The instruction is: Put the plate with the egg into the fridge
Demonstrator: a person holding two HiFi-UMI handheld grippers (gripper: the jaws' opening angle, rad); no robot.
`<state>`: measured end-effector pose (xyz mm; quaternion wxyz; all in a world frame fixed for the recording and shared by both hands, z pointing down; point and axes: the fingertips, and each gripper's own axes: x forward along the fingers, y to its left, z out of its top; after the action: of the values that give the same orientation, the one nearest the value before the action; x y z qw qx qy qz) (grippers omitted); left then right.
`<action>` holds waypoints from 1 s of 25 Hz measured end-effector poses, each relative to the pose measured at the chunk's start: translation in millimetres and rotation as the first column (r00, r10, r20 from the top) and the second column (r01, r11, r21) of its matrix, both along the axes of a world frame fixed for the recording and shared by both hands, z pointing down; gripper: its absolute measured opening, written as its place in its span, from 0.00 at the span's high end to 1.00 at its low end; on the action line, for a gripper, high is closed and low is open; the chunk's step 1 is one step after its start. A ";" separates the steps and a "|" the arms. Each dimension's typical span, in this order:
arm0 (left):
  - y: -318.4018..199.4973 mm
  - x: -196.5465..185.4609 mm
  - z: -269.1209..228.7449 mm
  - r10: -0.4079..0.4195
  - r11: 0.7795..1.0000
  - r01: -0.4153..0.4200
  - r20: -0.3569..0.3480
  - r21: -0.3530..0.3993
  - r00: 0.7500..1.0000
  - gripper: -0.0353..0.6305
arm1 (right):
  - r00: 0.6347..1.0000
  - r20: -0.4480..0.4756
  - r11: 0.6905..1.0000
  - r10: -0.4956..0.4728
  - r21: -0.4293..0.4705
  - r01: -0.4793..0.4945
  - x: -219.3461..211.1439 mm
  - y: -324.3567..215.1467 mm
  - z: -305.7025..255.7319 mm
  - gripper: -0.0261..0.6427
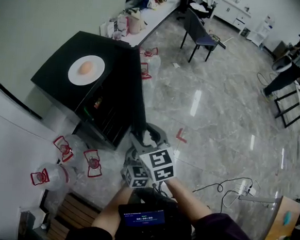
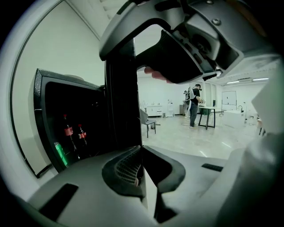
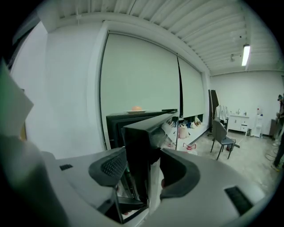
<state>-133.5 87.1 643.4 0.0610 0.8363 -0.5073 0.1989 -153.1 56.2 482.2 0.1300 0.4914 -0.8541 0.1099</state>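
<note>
Well, the door stands open, and the plate (image 1: pixel 86 69) with the egg (image 1: pixel 85 68) lies flat on top of the fridge (image 1: pixel 55 78), up above and behind the fridge door (image 1: pixel 137 98), where both tools are. The left gripper (image 2: pixel 141 170) is clamped on that door's free edge. The right gripper (image 3: pixel 140 175) straddles the same edge with its 2 jaws slack, pads off it. Both tip slightly downward, low at the fridge's front. With nothing in its grip, the right one looks the likelier to climb to the plate's rim.
</note>
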 end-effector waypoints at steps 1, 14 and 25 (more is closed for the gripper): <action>1.9 2.0 -1.6 0.011 1.000 -0.011 0.002 0.015 1.000 0.91 | 1.000 -0.009 1.000 0.002 0.003 -0.002 1.7 0.9 -0.1 0.60; 18.2 -13.1 -9.5 0.100 0.993 -0.100 0.003 0.060 0.995 0.91 | 1.000 -0.026 1.000 0.000 0.002 0.000 38.7 3.7 1.3 0.63; -24.6 -4.9 -23.3 0.066 0.996 -0.065 -0.012 0.063 0.998 0.91 | 0.990 -0.006 0.988 0.140 0.067 -0.140 193.6 -22.7 1.1 0.67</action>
<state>-138.3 62.5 620.1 0.0319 0.8554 -0.4851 0.1787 40.6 33.5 483.3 0.1102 0.5549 -0.8199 0.0874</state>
